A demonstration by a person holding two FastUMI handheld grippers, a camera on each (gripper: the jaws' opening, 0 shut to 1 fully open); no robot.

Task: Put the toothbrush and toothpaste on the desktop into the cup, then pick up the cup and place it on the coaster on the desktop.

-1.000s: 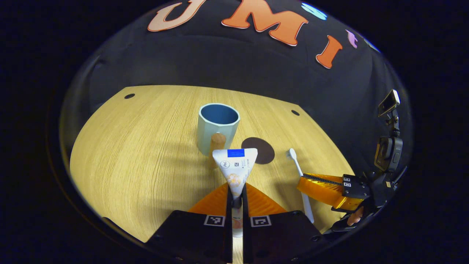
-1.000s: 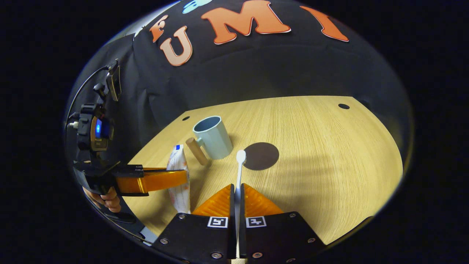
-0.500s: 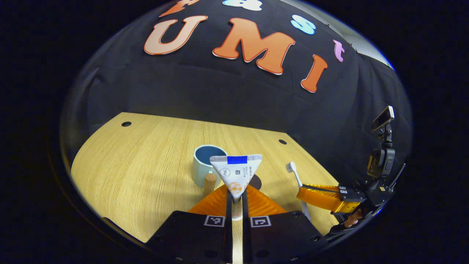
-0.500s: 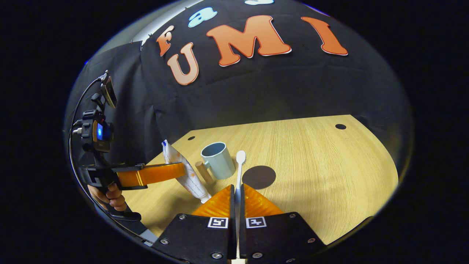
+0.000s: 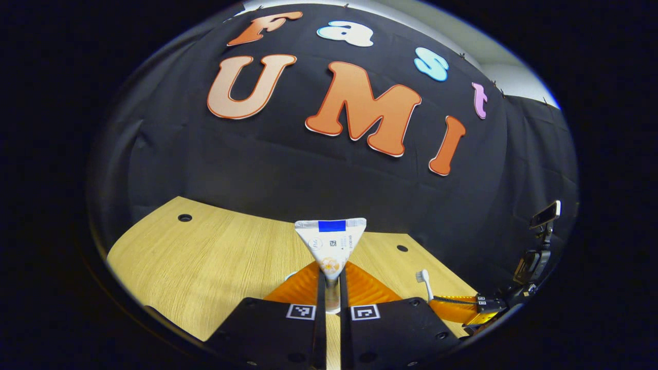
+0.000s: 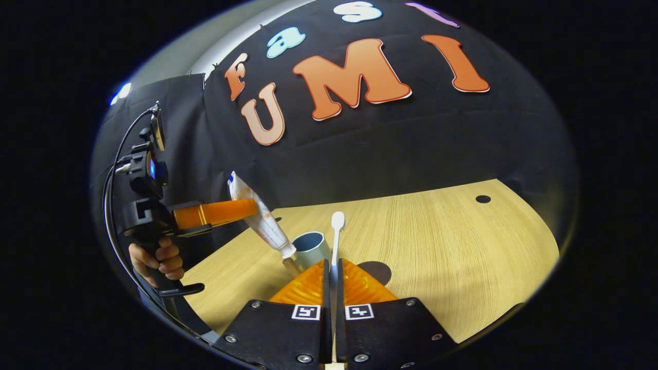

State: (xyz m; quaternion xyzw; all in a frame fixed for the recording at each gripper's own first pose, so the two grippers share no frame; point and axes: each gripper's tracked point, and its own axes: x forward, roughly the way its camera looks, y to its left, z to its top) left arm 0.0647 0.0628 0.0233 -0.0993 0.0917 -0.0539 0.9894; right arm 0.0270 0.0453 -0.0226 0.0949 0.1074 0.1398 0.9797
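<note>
- Left gripper view: the left gripper (image 5: 332,288) is clenched on the toothpaste (image 5: 332,245), both fingers pressing its lower body; the flat crimped end points up and the cap end is mostly hidden between the fingers.
- The cup is nearly all hidden behind this gripper's fingers; just a pale sliver (image 5: 290,276) shows at their left edge.
- The wooden desktop (image 5: 216,257) lies below.
- Far right, the right gripper (image 5: 465,308) is cut off at the edge; the toothbrush (image 5: 424,281) head rises from it, its handle mostly hidden.
- Right gripper view: the right gripper (image 6: 332,280) grasps the toothbrush (image 6: 336,236) between closed fingers, head up, held above the desktop (image 6: 437,246).
- The cup (image 6: 311,248) stands just beyond the fingertips, its base and handle partly hidden.
- The coaster (image 6: 379,270) lies right of the cup, partly covered by the fingers.
- On the left, a hand (image 6: 157,259) holds the left gripper (image 6: 247,207), which carries the toothpaste (image 6: 259,218) tilted, cap end down just beside the cup's rim; whether they touch is unclear.
</note>
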